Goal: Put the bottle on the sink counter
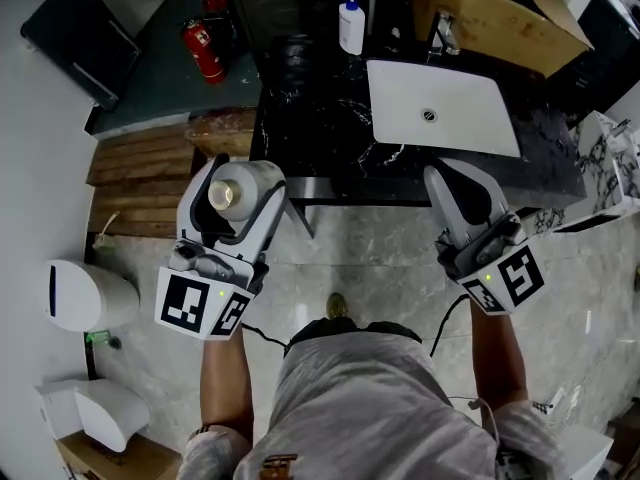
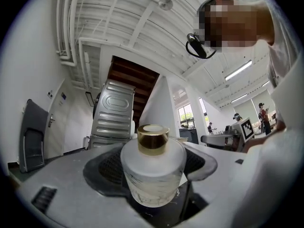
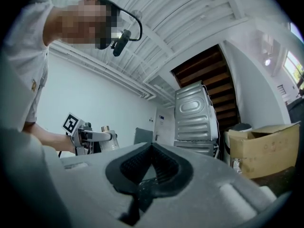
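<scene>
A frosted glass bottle [image 1: 226,194] with a gold cap stands upright between the jaws of my left gripper [image 1: 247,174], which is shut on its body. In the left gripper view the bottle [image 2: 152,172] fills the space between the dark pads, cap pointing up. I hold it in the air in front of the black marble sink counter [image 1: 320,133], at its near left corner. My right gripper [image 1: 457,180] is shut with nothing in it, held before the counter's front edge below the white basin [image 1: 440,103]. The right gripper view shows its pads [image 3: 166,163] closed together.
A white soap dispenser [image 1: 351,23] with a blue pump stands at the counter's back, and a tap [image 1: 445,36] behind the basin. A cardboard box [image 1: 500,13] sits at back right. A red fire extinguisher [image 1: 205,48] and wooden planks [image 1: 150,168] lie to the left.
</scene>
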### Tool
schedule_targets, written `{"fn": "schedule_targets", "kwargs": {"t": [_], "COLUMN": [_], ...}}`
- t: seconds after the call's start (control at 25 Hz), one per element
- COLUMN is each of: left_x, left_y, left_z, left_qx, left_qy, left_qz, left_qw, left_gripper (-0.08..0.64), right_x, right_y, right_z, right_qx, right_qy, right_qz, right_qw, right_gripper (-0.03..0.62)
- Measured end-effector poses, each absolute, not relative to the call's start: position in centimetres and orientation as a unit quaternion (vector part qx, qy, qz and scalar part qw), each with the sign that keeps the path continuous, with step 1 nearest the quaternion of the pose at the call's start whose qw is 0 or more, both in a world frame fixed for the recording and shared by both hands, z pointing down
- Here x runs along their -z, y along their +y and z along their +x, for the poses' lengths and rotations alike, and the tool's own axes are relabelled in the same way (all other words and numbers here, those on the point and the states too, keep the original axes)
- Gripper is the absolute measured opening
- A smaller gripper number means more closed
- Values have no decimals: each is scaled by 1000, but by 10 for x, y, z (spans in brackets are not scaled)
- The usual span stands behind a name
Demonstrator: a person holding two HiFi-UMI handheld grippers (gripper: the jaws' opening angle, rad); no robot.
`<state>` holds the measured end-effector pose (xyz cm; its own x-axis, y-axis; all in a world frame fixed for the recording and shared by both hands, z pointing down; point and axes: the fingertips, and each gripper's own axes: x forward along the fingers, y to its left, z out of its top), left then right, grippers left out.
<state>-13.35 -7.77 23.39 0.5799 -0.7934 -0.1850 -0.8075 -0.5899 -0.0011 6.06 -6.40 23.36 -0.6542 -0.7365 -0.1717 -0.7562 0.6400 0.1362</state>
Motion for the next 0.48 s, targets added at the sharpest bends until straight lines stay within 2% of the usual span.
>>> {"fn": "schedule_targets", "kwargs": {"t": [0.48], "left_x": [-256], "left_y": [-167], "left_z": [-143], "left_qx": [-60], "left_qy": [454], "left_qz": [-889], "left_qw": [17], "left_gripper": [327], "right_x": [-242], "right_y": [-148], "right_z": [39], "right_qx": [-89], "right_qy": [910], "right_qz": [-404], "right_qw": [35], "right_gripper": [0]}}
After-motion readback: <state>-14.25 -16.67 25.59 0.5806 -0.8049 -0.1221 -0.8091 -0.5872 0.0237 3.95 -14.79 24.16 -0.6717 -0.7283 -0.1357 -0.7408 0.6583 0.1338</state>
